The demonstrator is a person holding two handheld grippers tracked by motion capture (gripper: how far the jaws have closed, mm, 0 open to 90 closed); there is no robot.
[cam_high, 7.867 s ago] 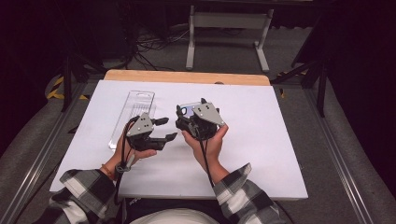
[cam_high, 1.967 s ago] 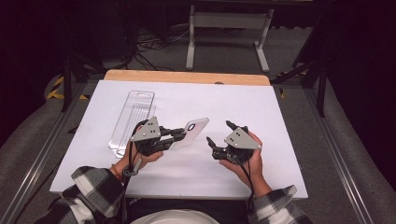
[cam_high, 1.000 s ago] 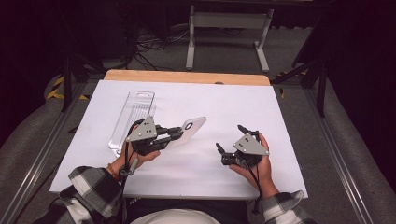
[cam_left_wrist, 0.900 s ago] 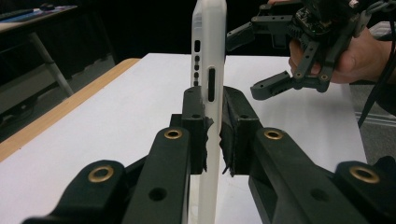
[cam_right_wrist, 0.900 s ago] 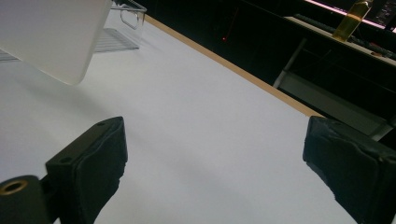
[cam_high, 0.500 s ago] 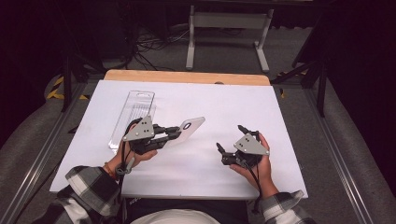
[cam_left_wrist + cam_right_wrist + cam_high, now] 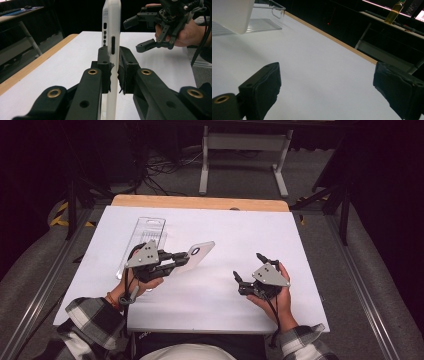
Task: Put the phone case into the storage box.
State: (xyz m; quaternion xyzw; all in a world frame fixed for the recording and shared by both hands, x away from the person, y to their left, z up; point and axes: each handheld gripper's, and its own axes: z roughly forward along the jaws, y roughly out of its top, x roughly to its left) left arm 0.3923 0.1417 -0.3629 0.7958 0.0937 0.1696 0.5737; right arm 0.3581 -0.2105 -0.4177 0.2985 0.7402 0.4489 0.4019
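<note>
A white phone case (image 7: 199, 253) hangs tilted above the white table, and my left gripper (image 7: 181, 258) is shut on its lower end. In the left gripper view the case (image 7: 111, 27) stands edge-on between the closed pads (image 7: 104, 62). My right gripper (image 7: 246, 265) rests low at the table's right side, open, with nothing between its fingers. Its pads (image 7: 265, 82) stand wide apart over bare table in the right gripper view, where a corner of the case (image 7: 232, 15) shows at the top left. The right gripper (image 7: 143, 35) also appears beyond the case in the left gripper view.
A clear plastic tray (image 7: 145, 232) lies at the table's left, just behind my left hand, and shows as the tray (image 7: 263, 23) in the right gripper view. The wooden table edge (image 7: 200, 202) runs along the far side. A metal stand (image 7: 245, 142) sits on the floor beyond.
The case passed from the right gripper to the left gripper. The right hand drew away to the right and opened. In the last second the left gripper shifted slightly left.
</note>
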